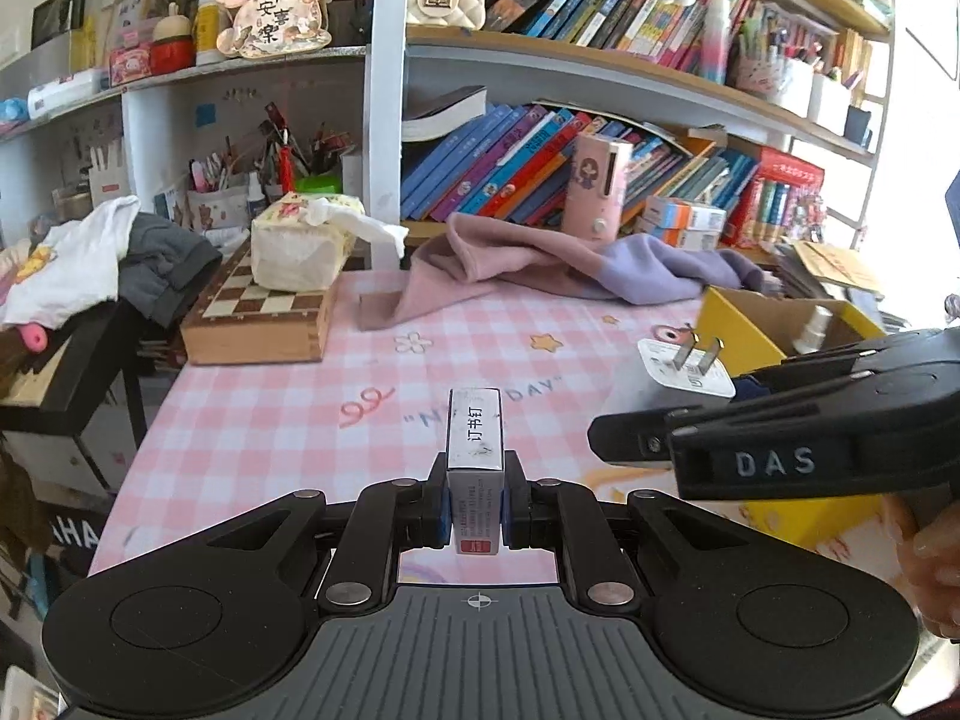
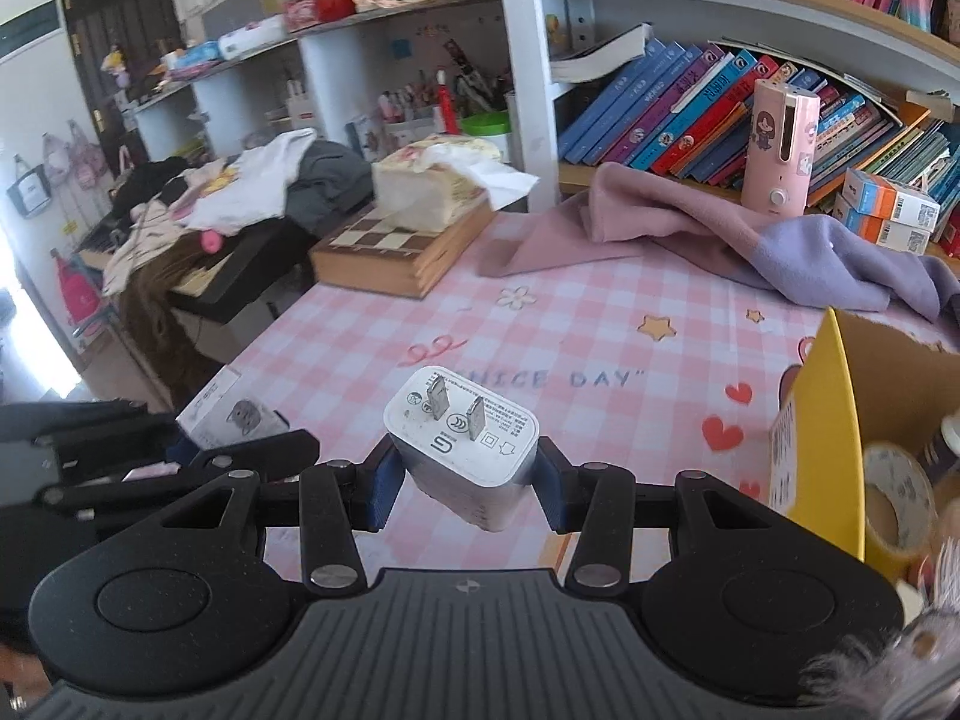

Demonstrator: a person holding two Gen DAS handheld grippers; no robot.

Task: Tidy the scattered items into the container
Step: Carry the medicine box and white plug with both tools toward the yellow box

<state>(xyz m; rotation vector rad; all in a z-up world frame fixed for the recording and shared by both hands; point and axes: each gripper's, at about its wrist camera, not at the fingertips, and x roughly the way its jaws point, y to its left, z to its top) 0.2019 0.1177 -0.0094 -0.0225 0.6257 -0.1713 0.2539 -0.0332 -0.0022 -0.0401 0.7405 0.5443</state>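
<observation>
Now my left tool is clenched on a staple box, my right tool on a white charger, with the yellow box just right of it.

- Two grippers: the left gripper with one staple box between its fingers, the right gripper with one white charger plug.
- One yellow cardboard box, with one roll of tape inside.
- One chessboard box, with one tissue pack on it.
- One pink and purple cloth.
- One pink device, standing upright.
- Two small orange and white cartons, stacked.
</observation>
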